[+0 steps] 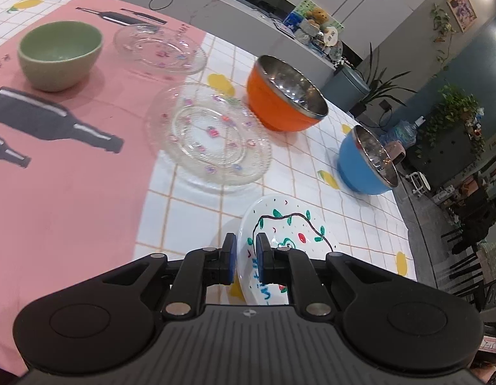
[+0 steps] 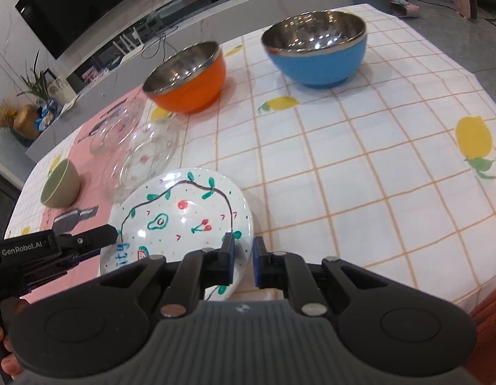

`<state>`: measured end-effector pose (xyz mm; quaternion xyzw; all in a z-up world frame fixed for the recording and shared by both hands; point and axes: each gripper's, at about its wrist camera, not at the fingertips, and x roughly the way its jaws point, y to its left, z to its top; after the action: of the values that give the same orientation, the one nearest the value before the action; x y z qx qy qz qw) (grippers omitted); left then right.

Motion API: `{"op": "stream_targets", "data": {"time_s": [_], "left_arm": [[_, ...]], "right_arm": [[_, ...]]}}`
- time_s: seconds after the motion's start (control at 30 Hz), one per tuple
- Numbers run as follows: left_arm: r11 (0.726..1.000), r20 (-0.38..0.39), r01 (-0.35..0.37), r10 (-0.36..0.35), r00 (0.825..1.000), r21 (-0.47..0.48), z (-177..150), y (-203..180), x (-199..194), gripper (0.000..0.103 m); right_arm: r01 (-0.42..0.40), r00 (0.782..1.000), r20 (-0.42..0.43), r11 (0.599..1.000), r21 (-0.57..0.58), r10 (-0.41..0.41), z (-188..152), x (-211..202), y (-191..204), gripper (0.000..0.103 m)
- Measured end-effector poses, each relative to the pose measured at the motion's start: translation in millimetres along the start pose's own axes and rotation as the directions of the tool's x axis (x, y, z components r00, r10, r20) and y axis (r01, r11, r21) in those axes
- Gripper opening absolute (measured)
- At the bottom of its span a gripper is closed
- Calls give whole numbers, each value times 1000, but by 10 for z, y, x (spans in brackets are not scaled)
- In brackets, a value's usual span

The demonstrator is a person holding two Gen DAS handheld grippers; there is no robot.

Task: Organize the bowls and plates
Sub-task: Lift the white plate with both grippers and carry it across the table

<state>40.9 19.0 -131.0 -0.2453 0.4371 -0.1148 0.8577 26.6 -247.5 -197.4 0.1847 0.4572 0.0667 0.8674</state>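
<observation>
A white plate (image 1: 289, 224) painted with leaves and cherries hangs just over the table, held by both grippers. My left gripper (image 1: 246, 243) is shut on its near rim. In the right wrist view the same plate (image 2: 183, 215) has my right gripper (image 2: 243, 243) shut on its right rim, and the left gripper's fingers (image 2: 97, 235) clamp its left edge. On the table stand two clear glass plates (image 1: 209, 138) (image 1: 159, 48), a green bowl (image 1: 60, 54), an orange steel-lined bowl (image 1: 286, 96) and a blue one (image 1: 366, 163).
The tablecloth (image 2: 360, 176) is white checked with lemons, and a pink mat (image 1: 71, 208) covers its left part. The table edge (image 2: 485, 276) falls away at the right. A hand (image 2: 1, 337) shows at the lower left. A counter (image 1: 248, 9) runs behind.
</observation>
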Motion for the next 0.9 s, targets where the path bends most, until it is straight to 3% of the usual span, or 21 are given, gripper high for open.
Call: {"op": "stream_targets", "data": {"time_s": [0.2, 0.9], "left_arm": [[1000, 18, -11, 10, 1000, 4, -29, 57, -74, 14], [997, -32, -66, 67, 997, 30, -181, 129, 116, 14]], "right_arm": [[2, 1000, -12, 1000, -28, -2, -50, 34, 99, 9], [15, 999, -33, 1000, -14, -15, -94, 123, 68, 6]]}}
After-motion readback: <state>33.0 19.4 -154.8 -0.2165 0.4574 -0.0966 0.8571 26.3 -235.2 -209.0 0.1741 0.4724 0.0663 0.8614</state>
